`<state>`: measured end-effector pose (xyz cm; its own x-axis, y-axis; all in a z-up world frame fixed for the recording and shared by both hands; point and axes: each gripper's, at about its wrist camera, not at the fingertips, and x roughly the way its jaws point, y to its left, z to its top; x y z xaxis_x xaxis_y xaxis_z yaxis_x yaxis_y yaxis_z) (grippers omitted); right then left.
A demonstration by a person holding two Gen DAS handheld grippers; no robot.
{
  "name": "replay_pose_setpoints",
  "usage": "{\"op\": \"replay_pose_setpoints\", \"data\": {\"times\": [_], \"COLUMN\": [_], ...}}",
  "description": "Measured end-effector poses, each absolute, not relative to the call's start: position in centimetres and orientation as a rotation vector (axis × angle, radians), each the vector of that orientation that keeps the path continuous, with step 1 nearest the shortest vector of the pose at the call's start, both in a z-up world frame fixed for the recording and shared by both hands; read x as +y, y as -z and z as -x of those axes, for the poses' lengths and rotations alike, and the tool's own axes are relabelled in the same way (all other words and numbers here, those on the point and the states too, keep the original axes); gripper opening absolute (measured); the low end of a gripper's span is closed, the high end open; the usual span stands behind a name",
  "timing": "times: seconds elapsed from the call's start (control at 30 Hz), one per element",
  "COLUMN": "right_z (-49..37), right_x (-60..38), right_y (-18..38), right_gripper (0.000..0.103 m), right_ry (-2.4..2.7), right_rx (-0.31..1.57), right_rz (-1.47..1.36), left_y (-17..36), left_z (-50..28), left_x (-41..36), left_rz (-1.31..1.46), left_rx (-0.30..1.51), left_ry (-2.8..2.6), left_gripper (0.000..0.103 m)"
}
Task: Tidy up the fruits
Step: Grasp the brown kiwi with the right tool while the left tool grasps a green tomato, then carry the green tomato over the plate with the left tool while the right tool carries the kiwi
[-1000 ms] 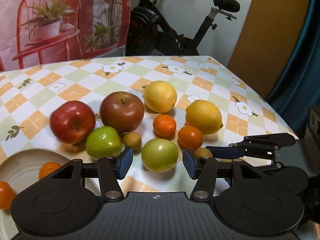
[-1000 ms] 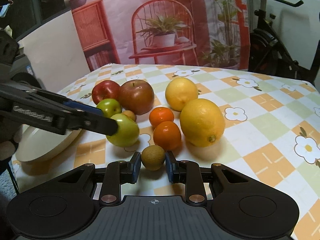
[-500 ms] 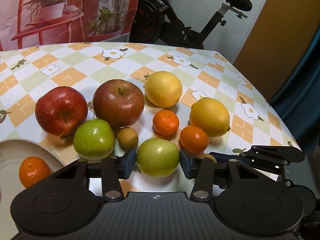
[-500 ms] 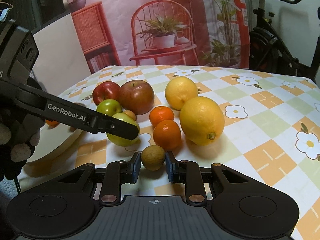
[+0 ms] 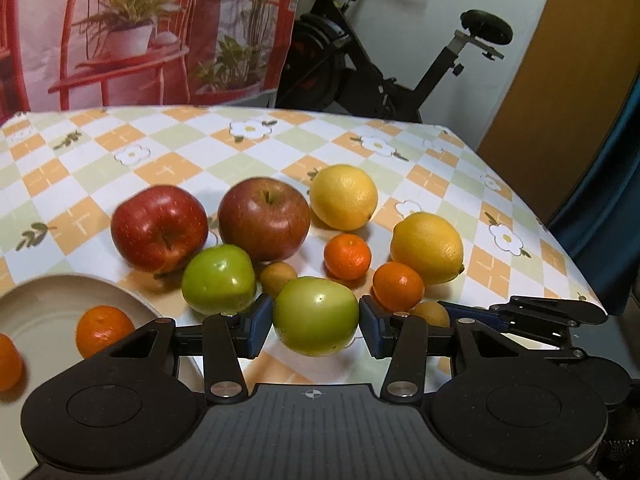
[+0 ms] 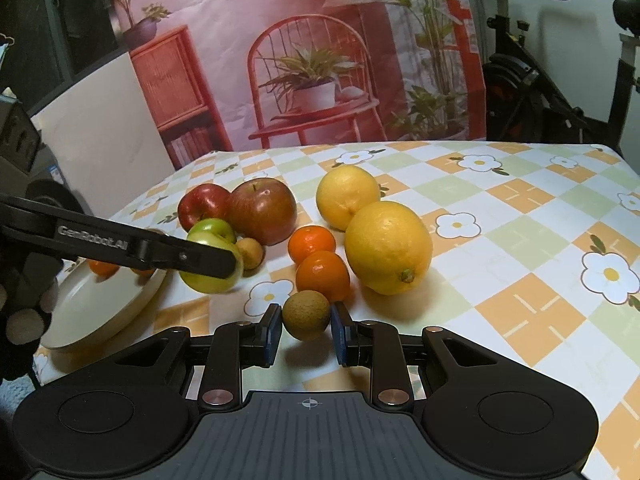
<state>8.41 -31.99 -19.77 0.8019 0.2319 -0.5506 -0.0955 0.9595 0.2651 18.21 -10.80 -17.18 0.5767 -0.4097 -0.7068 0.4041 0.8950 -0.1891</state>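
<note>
Left gripper (image 5: 316, 322): jaws partway closed, blue pads pressed on both sides of a green apple (image 5: 315, 316). In right wrist view the apple looks lifted slightly off the table (image 6: 520, 208), shadow beneath; contact w/ the cloth can't be confirmed either way.

Right gripper (image 6: 306, 330): jaws closed narrow on a small brown fruit (image 6: 306, 315), pads touching both sides. Fruit appears just clear of the table, shadow under it.

Remaining fruit on checked tablecloth, grouped at centre:
- Two red apples, left one (image 5: 160, 228) and right one (image 5: 264, 218), side by side, near touching.
- Second green apple (image 5: 219, 279) in front of them, just beside the held one.
- Second small brown fruit (image 5: 278, 278) between the two green apples, behind them.
- Two lemons: far one (image 5: 344, 197), near one (image 5: 427, 248).
- Two tangerines: one (image 5: 347, 257) between the lemons, one (image 5: 398, 285) in front of the near lemon, close to right gripper's catch.

Plate (image 5: 40, 320), cream, at the table's left edge: two tangerines in it, one (image 5: 103, 330) fully visible, other (image 5: 10, 362) cut by frame edge.

Person's gloved hand (image 6: 20, 304) on the left gripper, partly in frame.
</note>
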Motion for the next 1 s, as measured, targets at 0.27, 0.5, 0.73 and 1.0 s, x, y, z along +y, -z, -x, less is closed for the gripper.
{"op": "replay_pose_setpoints", "data": {"times": [0.27,0.5,0.73,1.0], "right_z": [-8.4,-8.7,-9.7,-13.6], "right_x": [-31.6,-31.3,-29.0,-22.7], "right_y": [19.8,19.6,17.8,15.8], "right_gripper": [0.024,0.024,0.024,0.024], "right_ry": [-0.184,-0.188,-0.262,-0.444], "right_rx": [0.628,0.643,0.632,0.647], "right_rz": [-0.211,-0.237,-0.234,-0.135], "left_y": [16.2,15.0,14.0,14.0], "left_z": [-17.5,-17.0,-16.1,-15.0], "left_x": [-9.9,-6.9,-2.8,2.4], "left_rz": [-0.002,0.022,0.009,-0.003], "left_rx": [0.793,0.781,0.779,0.806], "left_ry": [0.457,0.423,0.356,0.259], "left_gripper": [0.05,0.05,0.05,0.05]}}
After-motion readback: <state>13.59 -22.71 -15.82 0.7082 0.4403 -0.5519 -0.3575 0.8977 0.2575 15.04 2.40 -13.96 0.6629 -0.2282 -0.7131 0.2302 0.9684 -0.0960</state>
